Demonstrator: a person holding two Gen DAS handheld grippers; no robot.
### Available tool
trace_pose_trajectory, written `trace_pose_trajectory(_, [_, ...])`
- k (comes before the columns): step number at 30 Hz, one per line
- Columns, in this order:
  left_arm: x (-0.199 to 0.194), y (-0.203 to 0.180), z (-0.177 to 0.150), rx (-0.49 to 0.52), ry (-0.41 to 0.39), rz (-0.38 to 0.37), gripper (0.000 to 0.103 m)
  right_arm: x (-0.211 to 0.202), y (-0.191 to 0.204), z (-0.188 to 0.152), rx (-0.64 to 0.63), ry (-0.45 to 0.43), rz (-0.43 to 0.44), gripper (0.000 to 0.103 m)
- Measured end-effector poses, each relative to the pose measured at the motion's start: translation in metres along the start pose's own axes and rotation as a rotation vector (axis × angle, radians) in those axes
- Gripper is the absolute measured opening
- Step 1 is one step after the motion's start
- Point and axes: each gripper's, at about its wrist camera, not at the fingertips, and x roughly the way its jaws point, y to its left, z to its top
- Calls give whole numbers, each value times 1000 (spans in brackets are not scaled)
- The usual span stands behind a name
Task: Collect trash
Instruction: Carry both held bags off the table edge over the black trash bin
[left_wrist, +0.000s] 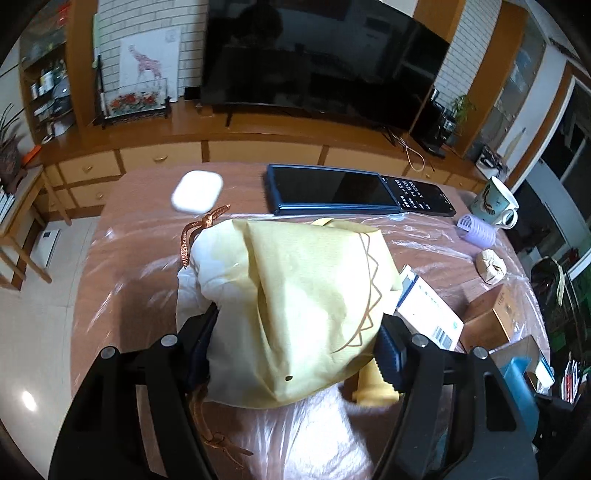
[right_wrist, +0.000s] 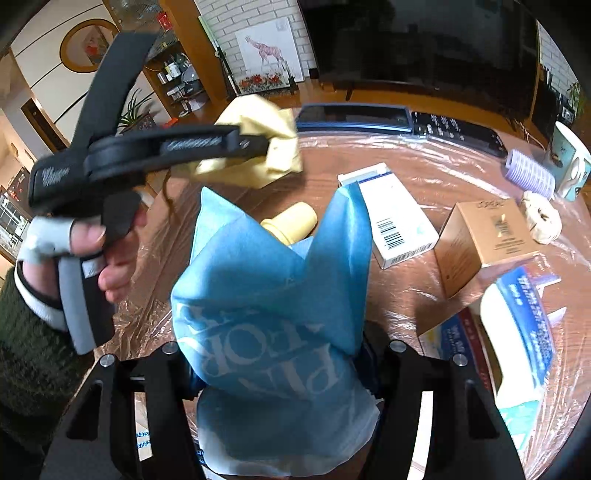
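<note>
Left tongs (left_wrist: 295, 336) clamp the yellow pouch (left_wrist: 310, 295), right tongs (right_wrist: 280, 365) grip the blue bag (right_wrist: 273, 302), both above the plastic-covered desk (right_wrist: 424, 295), boxes lying right.

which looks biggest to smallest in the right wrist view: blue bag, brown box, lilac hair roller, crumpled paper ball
1. blue bag, though it is nearest the camera
2. brown box
3. lilac hair roller and crumpled paper ball look alike; unranked
</note>
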Motion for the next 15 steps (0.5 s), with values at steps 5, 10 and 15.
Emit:
trace_pose_trajectory(5, [-27,-1,-19,7,-35,14,71,-19,7,-12,11,-35,11,61])
trace_pose_trajectory(10, [-51,-7,-43,-7,-55,11,71,-37,1,-21,8,-45,35,61])
trace_pose_trajectory(15, [-72,-17,-73,-34,-55,-7,71,-57,-8,-41,-7,-47,47,61])
